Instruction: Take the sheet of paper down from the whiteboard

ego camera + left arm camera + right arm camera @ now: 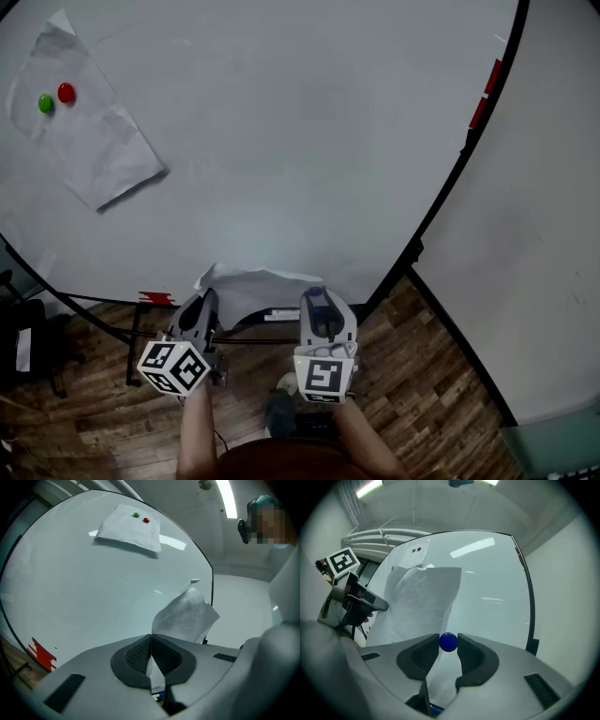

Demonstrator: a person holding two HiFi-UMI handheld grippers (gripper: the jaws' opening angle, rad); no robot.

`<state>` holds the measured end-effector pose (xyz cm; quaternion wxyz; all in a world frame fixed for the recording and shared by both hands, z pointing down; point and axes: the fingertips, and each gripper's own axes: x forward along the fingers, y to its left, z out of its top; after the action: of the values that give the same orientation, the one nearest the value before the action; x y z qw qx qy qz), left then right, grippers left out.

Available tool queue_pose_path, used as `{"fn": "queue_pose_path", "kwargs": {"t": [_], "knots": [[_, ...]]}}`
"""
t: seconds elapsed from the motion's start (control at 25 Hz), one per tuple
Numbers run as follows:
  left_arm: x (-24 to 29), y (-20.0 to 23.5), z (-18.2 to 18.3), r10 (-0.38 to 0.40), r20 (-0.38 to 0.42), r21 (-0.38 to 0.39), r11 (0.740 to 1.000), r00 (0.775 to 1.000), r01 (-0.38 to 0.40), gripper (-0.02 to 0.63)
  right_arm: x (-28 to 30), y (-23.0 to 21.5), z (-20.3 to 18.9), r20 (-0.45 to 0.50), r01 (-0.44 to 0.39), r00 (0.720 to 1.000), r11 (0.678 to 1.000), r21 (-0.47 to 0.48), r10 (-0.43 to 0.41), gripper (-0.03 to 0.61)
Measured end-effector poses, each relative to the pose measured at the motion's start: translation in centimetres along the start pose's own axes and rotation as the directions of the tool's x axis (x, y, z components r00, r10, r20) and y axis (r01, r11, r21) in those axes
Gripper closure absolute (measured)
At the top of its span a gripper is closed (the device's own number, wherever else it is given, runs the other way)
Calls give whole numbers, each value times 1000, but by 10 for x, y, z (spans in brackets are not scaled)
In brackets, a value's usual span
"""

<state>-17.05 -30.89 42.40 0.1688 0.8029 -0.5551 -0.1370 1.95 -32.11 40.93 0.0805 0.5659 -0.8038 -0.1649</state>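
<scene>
The left tool (151,641) is clenched on a sheet of paper (187,613): its two dark pads meet with a corner of the sheet pinched between them. The rest of the crumpled sheet stands up past the jaws, in front of the whiteboard's (281,141) lower edge. Whether the free end touches the whiteboard cannot be told. The right tool (448,644) is just beside the left one, also low in front of the whiteboard. It is grasping a small round blue magnet (448,642), with one pad pressed against each side of it. From the right tool's camera, the held sheet hangs broad and wrinkled between that tool and the whiteboard's face. A second sheet of paper (89,141) lies flat against the whiteboard's upper left area, well apart from both tools. A green magnet (45,103) and a red magnet (66,92) sit side by side near that sheet's top corner. Its lower edge is creased and slightly lifted. Below the whiteboard's black rim, a wooden floor (422,375) shows under the person's forearms.
</scene>
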Motion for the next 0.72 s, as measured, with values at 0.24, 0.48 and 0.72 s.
{"fn": "queue_pose_path", "kwargs": {"t": [0.24,0.48,0.72], "knots": [[-23,10,9,38,17,-9,999,999,-38,589,-12,-5,0,-5,18,1000,1000,22,-18,445],[-37,15,13,58,33,-19,998,998,-57,590,-24,-10,0,-11,40,999,998,39,-39,445],[-44,15,12,54,32,-22,998,998,-54,590,-30,-11,-2,-23,54,998,998,40,-53,445]]}}
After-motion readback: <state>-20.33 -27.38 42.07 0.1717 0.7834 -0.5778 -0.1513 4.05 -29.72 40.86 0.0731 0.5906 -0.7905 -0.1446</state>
